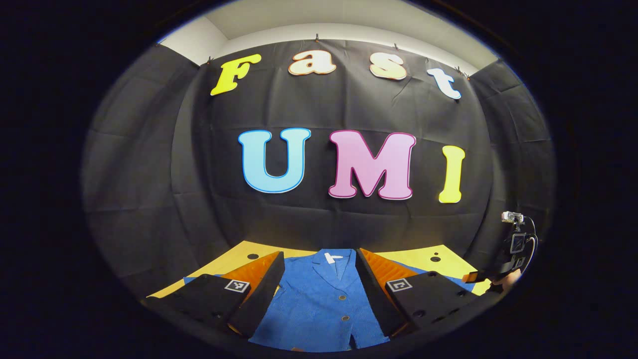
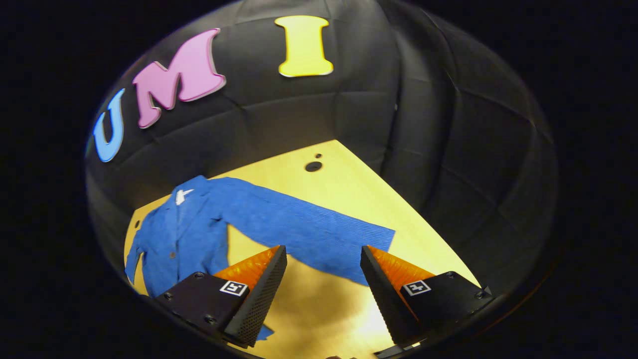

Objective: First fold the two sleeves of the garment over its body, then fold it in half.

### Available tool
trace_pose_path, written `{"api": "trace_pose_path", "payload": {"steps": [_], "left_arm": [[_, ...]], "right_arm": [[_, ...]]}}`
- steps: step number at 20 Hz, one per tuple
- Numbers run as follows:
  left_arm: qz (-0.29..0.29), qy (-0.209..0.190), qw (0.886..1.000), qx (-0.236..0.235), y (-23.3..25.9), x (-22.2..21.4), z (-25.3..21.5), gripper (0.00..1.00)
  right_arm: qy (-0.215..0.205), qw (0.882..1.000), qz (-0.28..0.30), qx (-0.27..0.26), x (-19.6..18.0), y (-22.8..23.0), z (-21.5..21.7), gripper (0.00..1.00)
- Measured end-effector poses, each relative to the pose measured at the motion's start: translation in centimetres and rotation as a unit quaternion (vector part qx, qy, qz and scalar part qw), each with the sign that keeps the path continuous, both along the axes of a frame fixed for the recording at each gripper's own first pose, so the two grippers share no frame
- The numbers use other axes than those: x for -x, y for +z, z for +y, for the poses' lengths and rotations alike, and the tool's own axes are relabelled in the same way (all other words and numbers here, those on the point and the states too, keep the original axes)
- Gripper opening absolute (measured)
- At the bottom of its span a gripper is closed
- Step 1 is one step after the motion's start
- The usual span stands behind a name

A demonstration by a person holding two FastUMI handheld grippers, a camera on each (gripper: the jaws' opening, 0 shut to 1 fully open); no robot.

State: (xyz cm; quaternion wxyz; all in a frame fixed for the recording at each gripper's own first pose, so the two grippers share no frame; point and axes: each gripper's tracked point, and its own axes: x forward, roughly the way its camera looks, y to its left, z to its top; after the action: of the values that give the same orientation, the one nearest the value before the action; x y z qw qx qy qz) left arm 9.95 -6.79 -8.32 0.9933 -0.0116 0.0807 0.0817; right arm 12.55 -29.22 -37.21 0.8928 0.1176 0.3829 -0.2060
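**Both grippers wide open over the spread jacket**

My left gripper point(image 1: 319, 279) has its fingers wide apart, gripping nothing, hovering above the blue garment point(image 1: 319, 304) lying flat on the yellow counter point(image 1: 423, 257). My right gripper point(image 2: 324, 279) is equally open and empty, just short of the outstretched sleeve point(image 2: 309, 229). Beyond the cuff I see bare counter to the far edge, with two small holes point(image 2: 313, 166).
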Motion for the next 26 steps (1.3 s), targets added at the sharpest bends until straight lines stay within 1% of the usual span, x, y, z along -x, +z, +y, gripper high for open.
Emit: {"api": "trace_pose_path", "payload": {"steps": [2,4,7,10,12,14,15,16,17,18,19,21,22,23,24,26], "left_arm": [[0.009,0.007,1.0,-0.002,-0.6,-0.4,0.1,0.82],[0.015,0.013,1.0,-0.01,-0.7,-0.8,0.3,0.82],[0.021,0.017,1.0,-0.016,-0.8,-1.6,0.2,0.82],[0.026,0.012,0.999,-0.02,-0.8,-2.3,-0.5,0.82],[0.026,0.006,0.999,-0.026,-0.6,-2.6,-1.2,0.82],[0.027,-0.003,0.999,-0.03,-0.5,-2.8,-1.9,0.82],[0.028,-0.006,0.999,-0.03,-0.2,-2.9,-2.3,0.82],[0.024,-0.011,0.999,-0.026,0.1,-2.8,-2.7,0.82],[0.019,-0.016,0.999,-0.023,0.5,-2.9,-3.2,0.82],[0.015,-0.019,0.999,-0.021,0.7,-2.8,-3.5,0.82],[0.014,-0.019,0.999,-0.021,0.9,-2.9,-3.6,0.82],[0.009,-0.019,1.0,-0.024,1.1,-2.6,-3.8,0.82],[0.008,-0.018,1.0,-0.024,1.2,-2.4,-3.8,0.82],[0.009,-0.016,1.0,-0.023,1.2,-2.3,-3.6,0.82],[0.01,-0.013,1.0,-0.022,1.1,-2.0,-3.4,0.82],[0.014,-0.005,1.0,-0.019,0.7,-1.6,-2.9,0.82]], "right_arm": [[-0.018,1.0,0.025,0.005,-0.1,-2.0,-2.2,0.96],[-0.041,0.997,0.059,-0.009,0.6,-4.4,-3.5,0.96],[-0.069,0.993,0.093,-0.023,1.1,-7.0,-4.8,0.97],[-0.075,0.99,0.12,-0.029,1.8,-8.8,-5.2,0.97],[-0.079,0.986,0.136,-0.049,2.4,-9.7,-4.7,0.97],[-0.075,0.989,0.122,-0.039,1.5,-9.6,-4.9,0.99],[-0.07,0.988,0.134,-0.036,2.1,-9.6,-4.4,0.97],[-0.067,0.988,0.135,-0.027,1.9,-9.6,-4.5,0.99],[-0.06,0.988,0.138,-0.027,1.8,-9.9,-4.4,0.99],[-0.06,0.988,0.139,-0.029,1.7,-9.8,-4.2,0.96],[-0.064,0.988,0.139,-0.03,1.6,-9.8,-4.1,0.88],[-0.062,0.989,0.13,-0.04,0.9,-9.8,-3.8,0.54],[-0.059,0.989,0.127,-0.053,0.6,-10.0,-3.4,0.37],[-0.062,0.989,0.122,-0.061,0.6,-9.8,-3.4,0.25],[-0.055,0.988,0.115,-0.084,0.3,-9.9,-2.9,0.13],[-0.046,0.987,0.095,-0.122,0.1,-9.5,-2.4,0.06]]}}
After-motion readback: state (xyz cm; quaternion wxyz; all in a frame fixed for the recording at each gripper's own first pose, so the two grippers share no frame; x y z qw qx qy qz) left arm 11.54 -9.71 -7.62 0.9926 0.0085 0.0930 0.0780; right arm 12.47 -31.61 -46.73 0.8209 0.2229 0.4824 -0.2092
